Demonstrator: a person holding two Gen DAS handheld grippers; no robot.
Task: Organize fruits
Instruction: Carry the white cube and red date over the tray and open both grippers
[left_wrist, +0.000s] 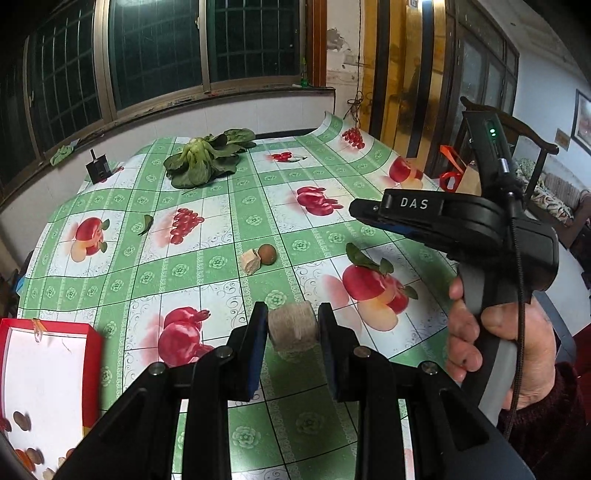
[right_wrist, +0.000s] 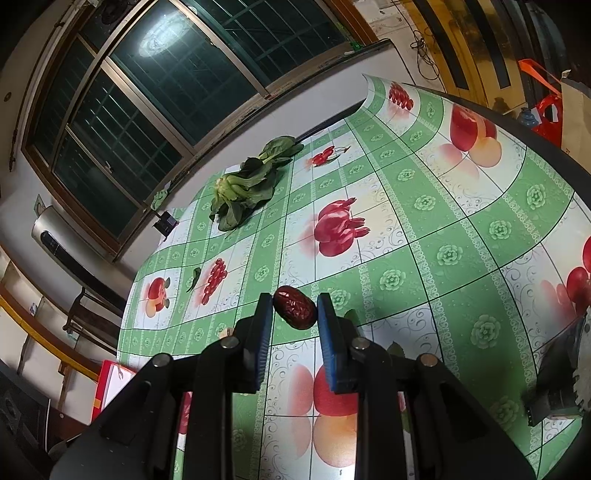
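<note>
The left gripper (left_wrist: 292, 328) clasps a fuzzy kiwi slice (left_wrist: 293, 328), lifted clear of the table, probably bound for the red box (left_wrist: 92, 369) just beside it. The right gripper (right_wrist: 294, 310) pinches a red date (right_wrist: 295, 305) above the tablecloth (right_wrist: 443, 221).

The red box (left_wrist: 48, 373) at eight o'clock in the left wrist view is cut off by the frame's edge, and the small brown pieces (left_wrist: 22, 421) inside are too blurred to identify. In the right wrist view, a black device (right_wrist: 557, 384) at four o'clock is cropped by the fisheye rim.
</note>
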